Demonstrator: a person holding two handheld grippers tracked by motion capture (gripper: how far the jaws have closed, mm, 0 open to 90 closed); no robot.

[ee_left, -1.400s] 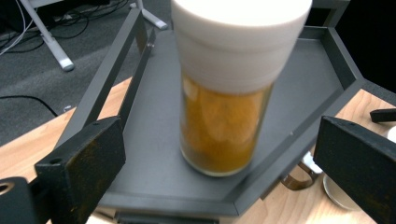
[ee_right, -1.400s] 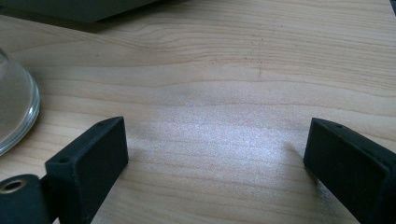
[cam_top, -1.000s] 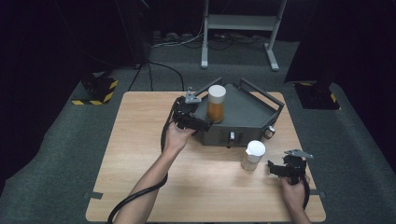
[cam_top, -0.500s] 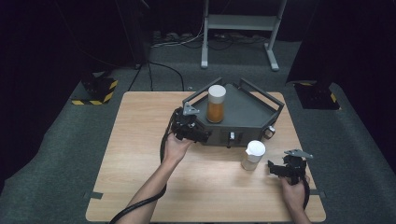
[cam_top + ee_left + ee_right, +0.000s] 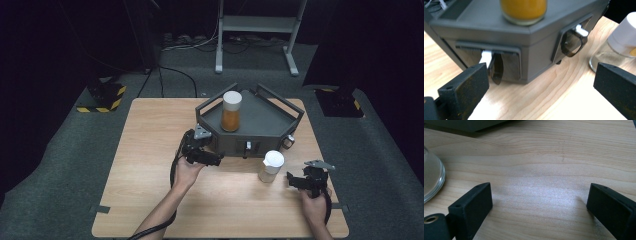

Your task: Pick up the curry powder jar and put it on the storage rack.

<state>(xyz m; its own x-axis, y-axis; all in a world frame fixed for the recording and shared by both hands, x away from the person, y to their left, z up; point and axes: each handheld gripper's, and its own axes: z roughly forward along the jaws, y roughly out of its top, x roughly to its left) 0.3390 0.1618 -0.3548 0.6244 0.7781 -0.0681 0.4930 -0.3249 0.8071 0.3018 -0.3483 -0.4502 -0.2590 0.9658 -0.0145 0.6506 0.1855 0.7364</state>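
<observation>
High view, wooden table [image 5: 150,165]: grey tray-topped stand [image 5: 260,122] at centre of frame, tall white-capped jar of orange stuff [image 5: 231,111] upright on its deck, toward the left side. Small glass jar with white cap [image 5: 270,166] upright on the table just below the stand's front edge, right of centre. Left claw [image 5: 216,159] at mid-frame, close against the stand's front left face; right claw [image 5: 291,179] at lower right, near the small jar but apart from it.

Left gripper view: jaws spread wide, nothing between them, aimed at the stand's front panels, with a dark translucent tab on a white clip [image 5: 496,65] hanging in the left recess and a second such tab [image 5: 572,42] in the recess at upper right. Base of the orange jar [image 5: 523,11] at top centre, small jar [image 5: 617,47] at right edge.

Right gripper view: jaws likewise wide apart and empty over bare wood, curved glass base of the small jar [image 5: 431,180] at far left of frame.

Judged stage: tall jar seemingly already placed on the stand; small jar not yet gripped, likely next for the right claw; purpose of the left claw at the panel unclear.

No brand, label or readable writing anywhere.
</observation>
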